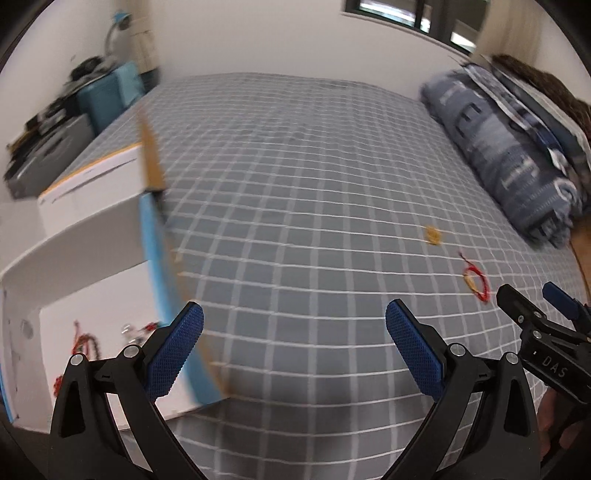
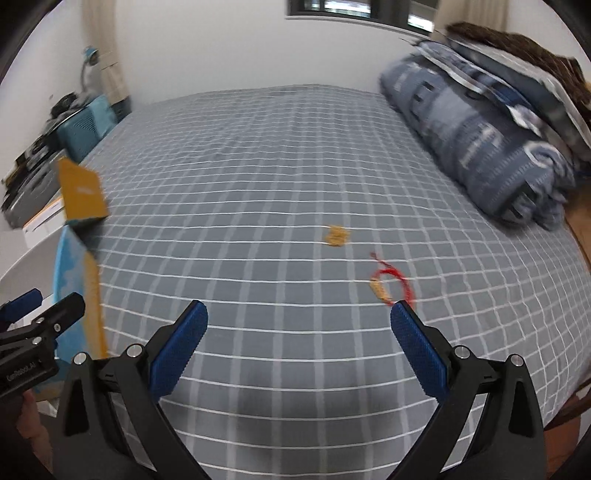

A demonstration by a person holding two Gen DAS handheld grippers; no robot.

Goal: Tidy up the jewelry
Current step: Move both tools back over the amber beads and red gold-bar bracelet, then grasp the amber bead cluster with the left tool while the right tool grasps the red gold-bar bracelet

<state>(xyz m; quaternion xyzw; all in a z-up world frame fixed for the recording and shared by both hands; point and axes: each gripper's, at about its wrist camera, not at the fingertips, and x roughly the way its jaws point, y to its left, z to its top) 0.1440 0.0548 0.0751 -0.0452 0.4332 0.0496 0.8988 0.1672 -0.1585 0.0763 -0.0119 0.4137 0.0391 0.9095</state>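
On the grey checked bed lie a red cord bracelet with a gold piece (image 2: 392,285) (image 1: 476,282) and a small gold trinket (image 2: 337,235) (image 1: 432,235). An open white box (image 1: 92,254) with blue and yellow sides stands at the bed's left edge; red bead strings and a silvery piece (image 1: 86,341) lie inside it. My left gripper (image 1: 294,352) hangs open over the bed, just right of the box. My right gripper (image 2: 298,350) is open too, its right fingertip (image 2: 404,314) just short of the red bracelet. Each gripper shows at the edge of the other's view.
A rolled blue patterned quilt (image 2: 480,136) and pillows fill the bed's right side. A cluttered side table with a blue box (image 1: 110,92) and a lamp stands beyond the left edge. White wall and a window (image 2: 362,9) lie behind.
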